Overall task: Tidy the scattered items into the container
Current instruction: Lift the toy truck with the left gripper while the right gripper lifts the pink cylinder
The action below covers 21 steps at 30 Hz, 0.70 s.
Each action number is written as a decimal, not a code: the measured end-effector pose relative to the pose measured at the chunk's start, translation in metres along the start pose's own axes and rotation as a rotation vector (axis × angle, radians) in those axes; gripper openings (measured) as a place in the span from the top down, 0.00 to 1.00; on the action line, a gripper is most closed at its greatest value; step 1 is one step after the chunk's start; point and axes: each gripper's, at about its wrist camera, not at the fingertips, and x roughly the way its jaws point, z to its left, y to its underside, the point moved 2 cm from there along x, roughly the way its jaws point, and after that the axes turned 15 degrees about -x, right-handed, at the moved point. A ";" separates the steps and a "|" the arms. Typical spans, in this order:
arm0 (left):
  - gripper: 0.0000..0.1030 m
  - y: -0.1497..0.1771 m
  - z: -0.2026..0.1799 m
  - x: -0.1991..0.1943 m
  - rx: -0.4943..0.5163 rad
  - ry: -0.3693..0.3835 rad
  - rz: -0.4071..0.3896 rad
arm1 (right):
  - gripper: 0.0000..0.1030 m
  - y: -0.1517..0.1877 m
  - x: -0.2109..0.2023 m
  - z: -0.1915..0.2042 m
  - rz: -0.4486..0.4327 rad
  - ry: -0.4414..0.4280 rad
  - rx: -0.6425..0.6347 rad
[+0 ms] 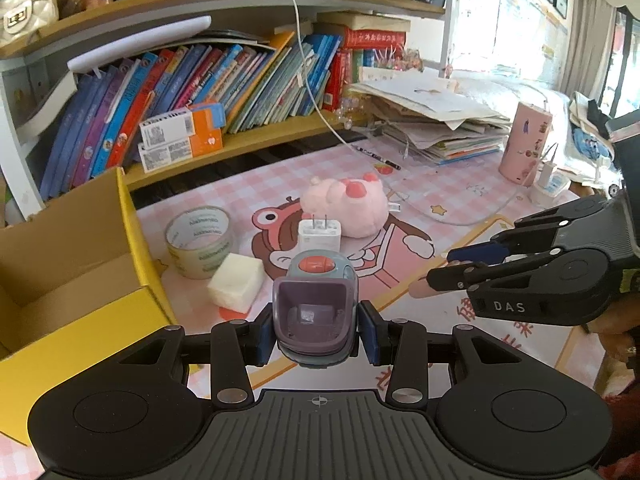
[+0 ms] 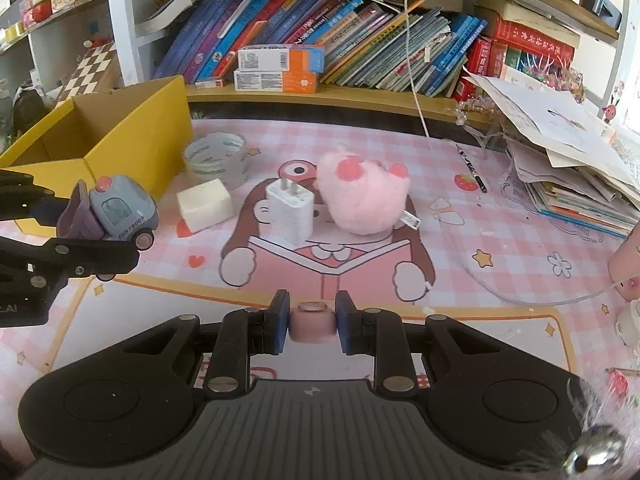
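Observation:
My left gripper [image 1: 316, 332] is shut on a grey-purple toy truck [image 1: 315, 312], held above the pink desk mat; the truck also shows in the right wrist view [image 2: 110, 212]. My right gripper [image 2: 312, 320] is shut on a small pink block [image 2: 313, 320]. The open yellow cardboard box [image 1: 132, 216] stands at the left [image 2: 132, 136]. On the mat lie a tape roll [image 1: 200, 240], a white foam cube [image 1: 237, 282], a white charger plug [image 1: 319, 236] and a pink plush toy [image 1: 346, 204].
A low bookshelf [image 2: 320, 96] full of books runs along the back. A paper stack [image 2: 560, 152] sits at the right, with a pen [image 2: 472, 168], a white cable [image 2: 416, 80] and a pink cup [image 1: 524, 148].

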 end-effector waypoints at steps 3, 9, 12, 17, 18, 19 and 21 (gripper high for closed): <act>0.61 0.001 0.007 -0.008 0.003 0.011 -0.009 | 0.78 -0.004 -0.003 0.011 -0.002 0.010 0.000; 0.61 0.002 0.021 -0.024 0.009 0.033 -0.028 | 0.78 -0.013 -0.009 0.032 -0.006 0.028 -0.006; 0.61 0.002 0.027 -0.032 0.008 0.042 -0.040 | 0.78 -0.017 -0.011 0.042 -0.005 0.035 -0.012; 0.61 0.002 0.038 -0.047 0.000 0.053 -0.067 | 0.78 -0.024 -0.015 0.056 -0.008 0.044 -0.027; 0.61 0.002 0.040 -0.050 -0.002 0.056 -0.072 | 0.78 -0.025 -0.016 0.059 -0.009 0.046 -0.031; 0.61 0.002 0.042 -0.052 -0.003 0.058 -0.078 | 0.78 -0.027 -0.016 0.062 -0.009 0.048 -0.036; 0.61 0.002 0.046 -0.058 -0.007 0.063 -0.088 | 0.78 -0.029 -0.017 0.067 -0.009 0.052 -0.046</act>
